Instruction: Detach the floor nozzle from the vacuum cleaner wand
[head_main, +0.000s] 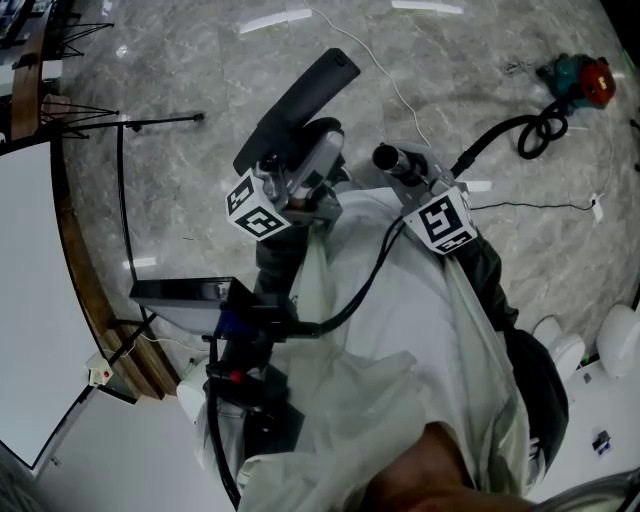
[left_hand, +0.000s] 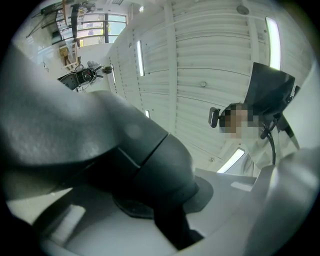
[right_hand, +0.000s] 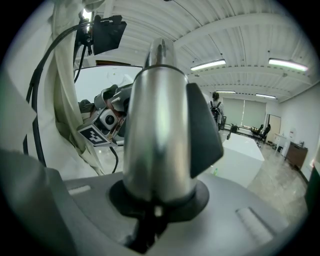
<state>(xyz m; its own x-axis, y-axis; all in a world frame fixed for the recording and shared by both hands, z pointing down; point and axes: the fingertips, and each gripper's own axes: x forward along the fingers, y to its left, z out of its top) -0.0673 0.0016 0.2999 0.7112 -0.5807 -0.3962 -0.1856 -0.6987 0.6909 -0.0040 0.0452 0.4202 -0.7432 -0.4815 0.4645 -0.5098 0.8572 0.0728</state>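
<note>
Floor nozzle (head_main: 300, 95) clamped in left tongs (head_main: 315, 165), silver wand (right_hand: 157, 125) clamped in right tongs (head_main: 412, 175)

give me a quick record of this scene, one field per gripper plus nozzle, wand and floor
left gripper: shut on the floor nozzle, its dark grey neck between the jaws
right gripper: shut on the wand, a silver tube
joint: floor nozzle and wand appear apart in the head view
floor: grey marbled tiles
other: red and teal device lying far right
</note>
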